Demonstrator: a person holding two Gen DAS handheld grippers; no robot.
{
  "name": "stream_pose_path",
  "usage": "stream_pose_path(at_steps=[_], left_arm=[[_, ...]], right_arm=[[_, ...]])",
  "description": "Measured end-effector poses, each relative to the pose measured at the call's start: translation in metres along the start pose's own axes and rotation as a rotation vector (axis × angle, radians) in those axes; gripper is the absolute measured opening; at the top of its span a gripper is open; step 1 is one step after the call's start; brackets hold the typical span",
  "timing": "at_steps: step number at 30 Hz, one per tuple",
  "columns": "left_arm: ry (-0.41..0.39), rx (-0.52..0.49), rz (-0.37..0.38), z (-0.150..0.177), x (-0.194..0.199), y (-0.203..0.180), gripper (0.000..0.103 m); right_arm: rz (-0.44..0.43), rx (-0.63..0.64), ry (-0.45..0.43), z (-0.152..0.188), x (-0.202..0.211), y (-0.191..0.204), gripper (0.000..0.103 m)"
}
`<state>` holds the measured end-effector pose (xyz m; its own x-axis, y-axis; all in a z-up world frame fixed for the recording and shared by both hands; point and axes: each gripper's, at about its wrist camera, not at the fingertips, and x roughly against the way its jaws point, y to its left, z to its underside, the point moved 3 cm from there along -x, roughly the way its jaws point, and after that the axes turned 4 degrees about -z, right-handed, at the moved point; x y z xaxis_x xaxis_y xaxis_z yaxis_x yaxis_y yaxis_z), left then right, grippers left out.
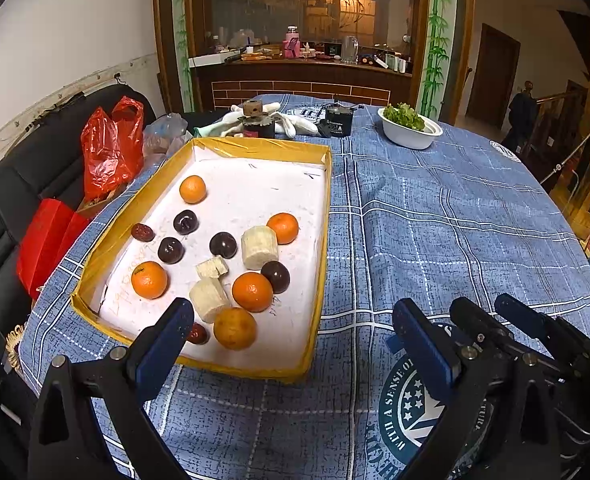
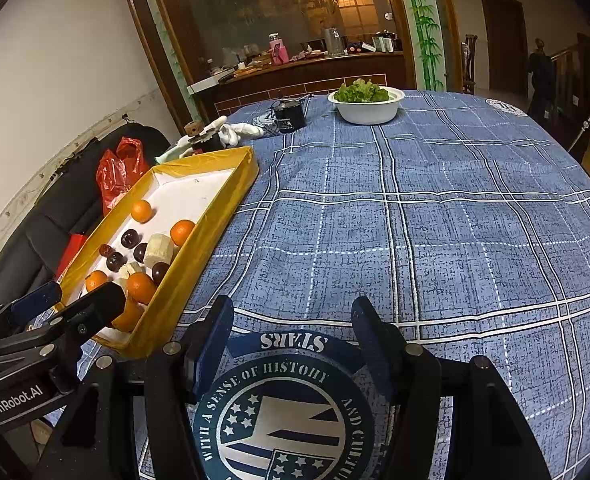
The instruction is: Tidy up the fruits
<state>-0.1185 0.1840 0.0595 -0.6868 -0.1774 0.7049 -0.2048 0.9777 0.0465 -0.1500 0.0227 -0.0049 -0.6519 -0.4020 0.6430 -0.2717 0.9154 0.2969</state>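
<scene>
A yellow-rimmed tray with a white floor lies on the left of the table and holds several oranges, dark plums, banana pieces and red dates. My left gripper is open and empty, its left finger over the tray's near edge, its right finger over the cloth. My right gripper is open and empty above the round emblem on the cloth, right of the tray. The right gripper's fingers also show in the left wrist view.
A white bowl of green lettuce stands at the far side of the blue checked tablecloth. A black jar, white gloves and a small dark gadget lie behind the tray. Red plastic bags rest on a black chair at left.
</scene>
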Motion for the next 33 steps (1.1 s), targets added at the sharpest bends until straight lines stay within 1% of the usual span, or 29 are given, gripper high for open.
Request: stream_pose_path(at_steps=[4,6,7,11,12,13,15,17,18,20,23,25,26,29,33], left_arm=[[-0.005,0.003,-0.002,-0.001,0.0,0.001,0.099],[-0.029,0.016,-0.022,-0.001,0.004,0.005,0.099],[-0.054,0.026,-0.039,-0.002,0.008,0.008,0.099],[-0.214,0.107,-0.139,-0.009,0.04,0.029,0.1],[-0.247,0.133,-0.156,-0.011,0.048,0.035,0.103],[-0.274,0.157,-0.165,-0.012,0.055,0.04,0.103],[-0.325,0.2,-0.17,-0.011,0.067,0.052,0.103],[-0.36,0.234,-0.173,-0.007,0.073,0.063,0.103],[-0.377,0.248,-0.181,-0.005,0.074,0.068,0.103],[-0.379,0.249,-0.203,-0.007,0.074,0.073,0.103],[-0.359,0.215,-0.255,-0.008,0.07,0.075,0.103],[-0.359,0.206,-0.273,-0.005,0.068,0.074,0.103],[-0.348,0.205,-0.268,-0.005,0.066,0.074,0.103],[-0.293,0.205,-0.212,-0.004,0.058,0.075,0.103],[-0.263,0.199,-0.208,-0.001,0.053,0.075,0.103]], right_arm=[[0.002,0.001,-0.005,0.0,0.001,0.0,0.068],[0.004,0.003,-0.011,0.0,0.002,0.001,0.068],[0.007,0.007,-0.015,-0.001,0.003,0.001,0.068],[0.011,0.029,-0.039,-0.001,0.009,0.007,0.068],[0.012,0.04,-0.05,-0.002,0.012,0.009,0.068],[0.012,0.048,-0.057,-0.002,0.013,0.012,0.068],[0.009,0.074,-0.079,-0.001,0.017,0.019,0.072],[0.004,0.093,-0.095,0.0,0.02,0.025,0.08],[0.001,0.105,-0.099,0.002,0.021,0.029,0.081],[0.006,0.132,-0.099,0.005,0.021,0.037,0.084],[0.004,0.156,-0.081,0.01,0.017,0.046,0.088],[0.003,0.17,-0.07,0.013,0.014,0.053,0.089],[0.002,0.181,-0.062,0.015,0.012,0.057,0.09],[0.002,0.214,-0.048,0.02,0.009,0.067,0.09],[0.008,0.256,-0.047,0.024,0.007,0.079,0.09]])
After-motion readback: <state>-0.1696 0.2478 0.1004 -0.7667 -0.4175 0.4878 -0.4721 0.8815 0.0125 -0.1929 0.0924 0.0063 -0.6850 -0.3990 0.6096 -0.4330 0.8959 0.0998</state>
